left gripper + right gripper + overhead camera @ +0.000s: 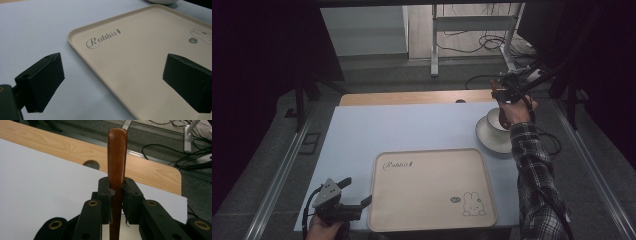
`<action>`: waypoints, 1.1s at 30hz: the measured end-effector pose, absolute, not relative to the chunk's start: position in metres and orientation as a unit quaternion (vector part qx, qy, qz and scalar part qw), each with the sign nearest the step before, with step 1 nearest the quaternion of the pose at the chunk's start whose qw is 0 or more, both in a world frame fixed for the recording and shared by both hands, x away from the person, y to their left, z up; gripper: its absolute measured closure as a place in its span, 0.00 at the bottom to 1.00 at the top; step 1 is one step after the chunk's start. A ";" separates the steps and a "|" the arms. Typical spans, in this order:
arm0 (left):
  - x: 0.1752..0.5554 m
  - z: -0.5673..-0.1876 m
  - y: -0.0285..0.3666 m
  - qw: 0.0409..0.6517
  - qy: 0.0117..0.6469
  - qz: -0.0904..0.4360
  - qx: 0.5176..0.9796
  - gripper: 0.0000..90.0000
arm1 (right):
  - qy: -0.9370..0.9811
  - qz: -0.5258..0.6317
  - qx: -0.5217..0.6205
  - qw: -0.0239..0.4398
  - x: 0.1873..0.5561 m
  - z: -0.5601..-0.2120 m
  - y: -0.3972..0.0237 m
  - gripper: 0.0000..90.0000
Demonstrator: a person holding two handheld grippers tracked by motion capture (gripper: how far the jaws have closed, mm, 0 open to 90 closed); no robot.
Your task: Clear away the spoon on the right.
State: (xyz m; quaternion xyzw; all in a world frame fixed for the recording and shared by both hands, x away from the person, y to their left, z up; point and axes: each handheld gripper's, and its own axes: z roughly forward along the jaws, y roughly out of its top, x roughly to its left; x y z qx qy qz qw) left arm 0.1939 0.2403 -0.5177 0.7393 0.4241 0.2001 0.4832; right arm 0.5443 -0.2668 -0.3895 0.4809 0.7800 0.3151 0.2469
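Note:
A brown wooden handle stands upright between the pads of my right gripper, which is shut on it; its lower end is hidden. In the high view that gripper hangs above a white cup on a white saucer at the table's far right. A beige tray with a rabbit drawing and the word "Rabbit" lies at the near middle. My left gripper rests by the tray's near left corner, open with nothing between its fingers; in its own view the left gripper straddles the tray's rim.
A pale sheet covers the table, and a strip of bare wood with a round hole runs along the far edge. Beyond it are metal stand legs and cables on the floor.

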 end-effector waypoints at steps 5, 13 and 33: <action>0.194 -0.518 0.240 0.483 0.424 0.200 0.739 0.04 | 0.784 0.315 0.477 0.243 0.538 -0.379 -0.265 0.87; 0.194 -0.518 0.240 0.483 0.425 0.200 0.739 0.04 | 0.796 0.311 0.468 0.224 0.521 -0.366 -0.261 0.87; 0.194 -0.518 0.240 0.481 0.425 0.200 0.740 0.04 | 0.822 0.304 0.445 0.183 0.469 -0.366 -0.252 0.87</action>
